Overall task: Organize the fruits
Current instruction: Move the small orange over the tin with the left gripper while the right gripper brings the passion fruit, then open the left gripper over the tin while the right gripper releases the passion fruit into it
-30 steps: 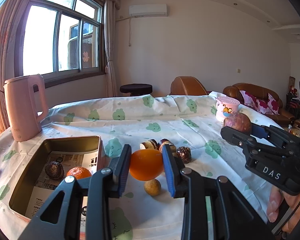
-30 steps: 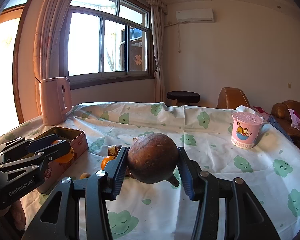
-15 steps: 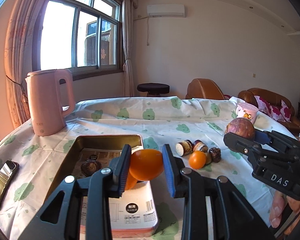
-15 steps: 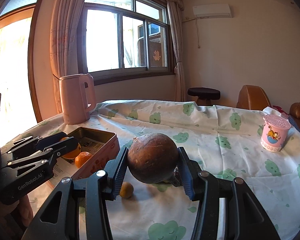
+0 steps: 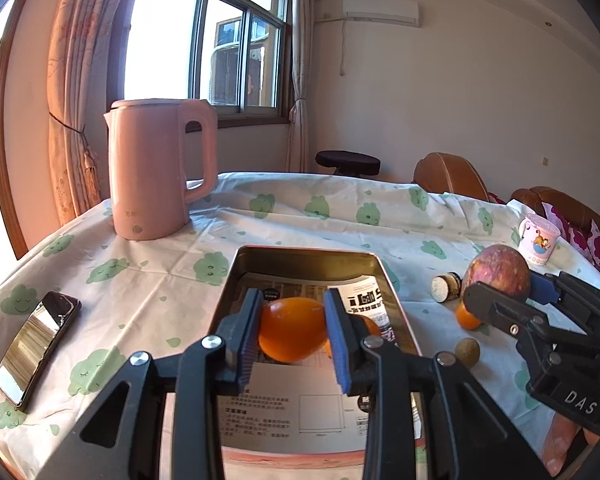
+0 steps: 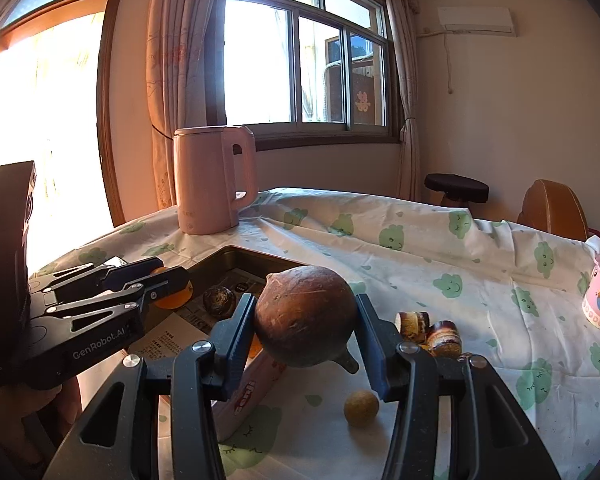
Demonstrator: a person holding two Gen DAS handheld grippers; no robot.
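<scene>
1. L tool [image 5: 292, 330] clamped on my orange [image 5: 293, 329], hanging over the tin [image 5: 308, 255].
2. R tool [image 6: 306, 334] gripping brown fruit [image 6: 305, 314], above worktop [image 6: 440, 360] just right of tin.

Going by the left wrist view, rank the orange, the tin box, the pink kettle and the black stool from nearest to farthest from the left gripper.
1. Orange: clamped in the left gripper.
2. Tin box: directly below and ahead.
3. Pink kettle: on the table, back left.
4. Black stool: beyond the table, near the wall.
</scene>
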